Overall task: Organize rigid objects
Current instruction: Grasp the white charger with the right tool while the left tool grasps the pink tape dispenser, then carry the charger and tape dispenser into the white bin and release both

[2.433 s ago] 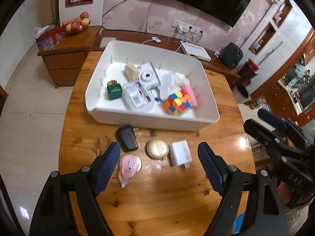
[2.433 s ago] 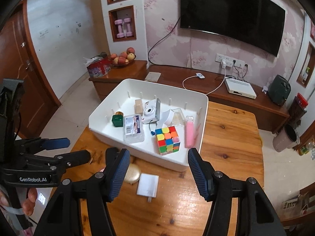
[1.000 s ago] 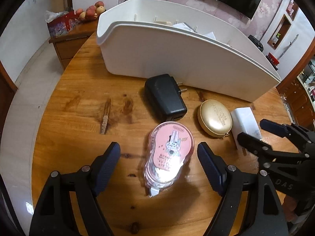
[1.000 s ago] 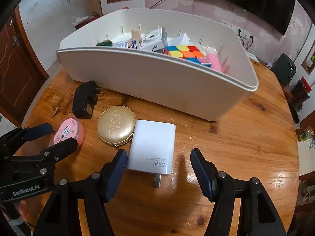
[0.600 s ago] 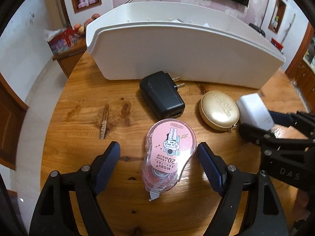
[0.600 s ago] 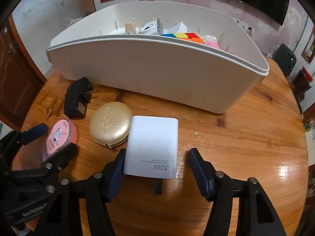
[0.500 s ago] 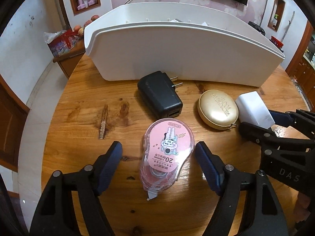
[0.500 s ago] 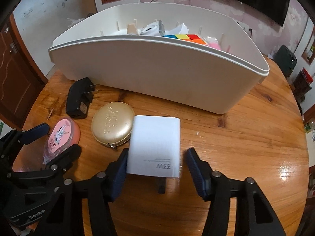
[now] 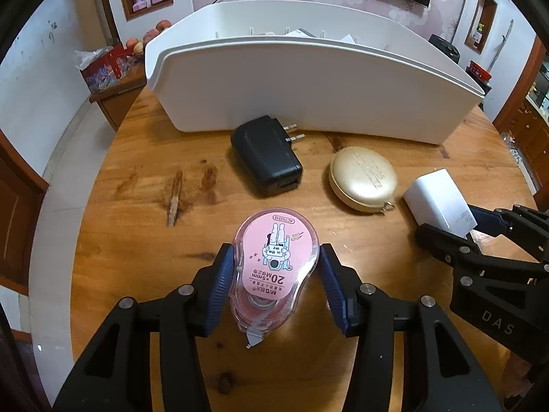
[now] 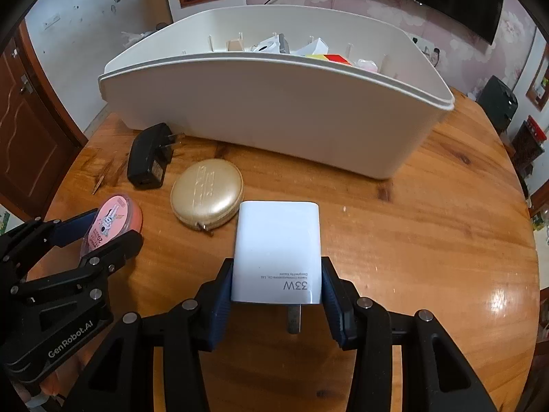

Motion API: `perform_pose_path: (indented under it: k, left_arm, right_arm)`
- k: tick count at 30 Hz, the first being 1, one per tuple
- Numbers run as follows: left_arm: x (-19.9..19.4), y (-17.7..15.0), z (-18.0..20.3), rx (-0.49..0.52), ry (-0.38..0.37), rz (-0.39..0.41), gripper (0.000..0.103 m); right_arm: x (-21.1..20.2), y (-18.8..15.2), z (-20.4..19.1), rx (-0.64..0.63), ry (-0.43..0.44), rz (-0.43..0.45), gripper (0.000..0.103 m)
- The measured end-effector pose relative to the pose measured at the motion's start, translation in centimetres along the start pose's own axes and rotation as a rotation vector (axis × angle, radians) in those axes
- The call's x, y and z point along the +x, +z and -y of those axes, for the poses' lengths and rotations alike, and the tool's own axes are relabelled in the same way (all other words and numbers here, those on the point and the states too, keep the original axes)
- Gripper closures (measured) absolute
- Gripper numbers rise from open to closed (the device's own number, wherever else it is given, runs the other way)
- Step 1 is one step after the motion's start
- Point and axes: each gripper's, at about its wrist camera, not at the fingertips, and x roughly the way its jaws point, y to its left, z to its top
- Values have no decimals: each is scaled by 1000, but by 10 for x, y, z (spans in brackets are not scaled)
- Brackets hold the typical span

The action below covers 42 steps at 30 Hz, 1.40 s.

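Gripping, left: the left gripper [image 9: 276,279] pinches the pink correction tape dispenser [image 9: 272,267] from both sides, its blue pads [image 9: 219,288] pressed against the clear shell; the jaws have just been closing onto it, and now stand narrow.
Gripping, right: the right gripper [image 10: 277,295] clamps the white charger [image 10: 277,250] by its two long sides, the jaws having just closed in on it; the metal prongs point back toward 6 o'clock between the fingers.
Dispenser's place: low on the wooden table [image 9: 137,206], tape tip toward 6 o'clock, label upward.
Charger's place: on the table in the right wrist view, just beside the gold case [image 10: 206,194], which sits at its 10 o'clock; whether the two touch I cannot tell.
Black adapter [image 9: 266,158]: at 12 o'clock from the dispenser, apart from it, prongs close to the wall of the white bin [image 9: 308,89].
Gold case, left view: at 2 o'clock from the dispenser, between the black adapter and the white charger.
White bin: at 12 o'clock across the table; a colourful cube [image 10: 329,57] and a small white camera [image 10: 269,46] peek over its rim.
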Motion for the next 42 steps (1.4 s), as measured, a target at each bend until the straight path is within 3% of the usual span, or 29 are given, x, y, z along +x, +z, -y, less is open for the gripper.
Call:
perform_pose_path:
  k: [8,16,21,29,36,42]
  left_arm:
    - [-35,9,3,-22,-44,38,50]
    - [-93,62,-2,-28,-122,81,50]
    - [-134,105,0,21,-97,139,50]
    - [-183,182,-1,62,-26,248,50]
    - [-143,234,-9,-1,-54,195,50]
    - [-69,252,-14,-62,-85,99,50]
  right_arm:
    - [-29,-9,9,33,24,35,56]
    - [-86,1,12,-2,18,124,56]
    - [-137,36,27,-5,18,184,56]
    - [-225,123,51,1,-44,339,56]
    - [-238,196,69,74,-66,365,56]
    - [-172,228,70,88,-79,259,56]
